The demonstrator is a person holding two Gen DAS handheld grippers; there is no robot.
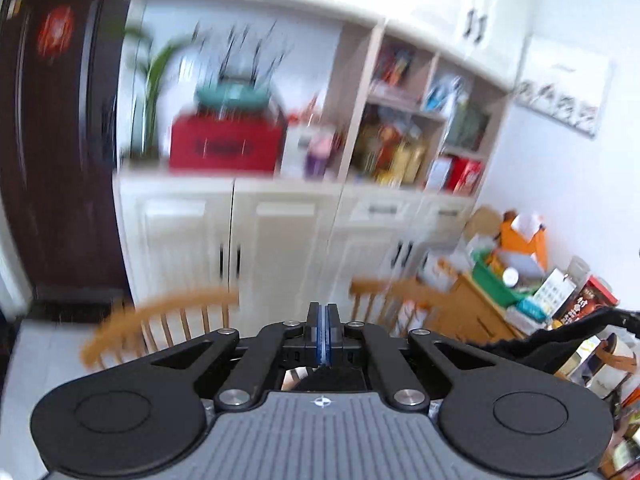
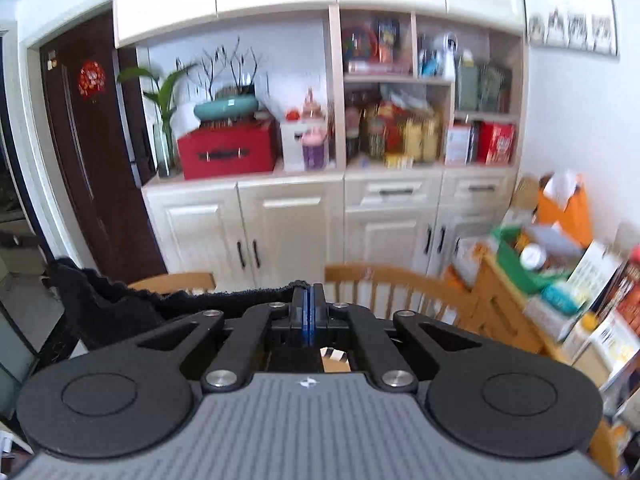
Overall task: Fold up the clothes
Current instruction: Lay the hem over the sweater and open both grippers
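Observation:
A black knitted garment [image 2: 112, 304] is lifted in the air and stretched between my two grippers. In the right wrist view its top edge runs in from the left up to my right gripper [image 2: 308, 294], whose blue pads are pressed together on it. From the left wrist the same black garment [image 1: 560, 338] hangs off to the right, and a dark fold shows just under the jaws. My left gripper [image 1: 323, 314] is shut, its pads pinched on that fold. Both grippers are raised and point at the cabinets. The rest of the garment is hidden below the gripper bodies.
Two wooden spindle-back chairs [image 2: 384, 292] stand just ahead below the grippers. Behind them is a white cabinet wall [image 2: 288, 224] with filled shelves and a red box [image 2: 228, 152]. A cluttered wooden side table [image 2: 532, 292] is at the right, a dark door [image 2: 88, 152] at the left.

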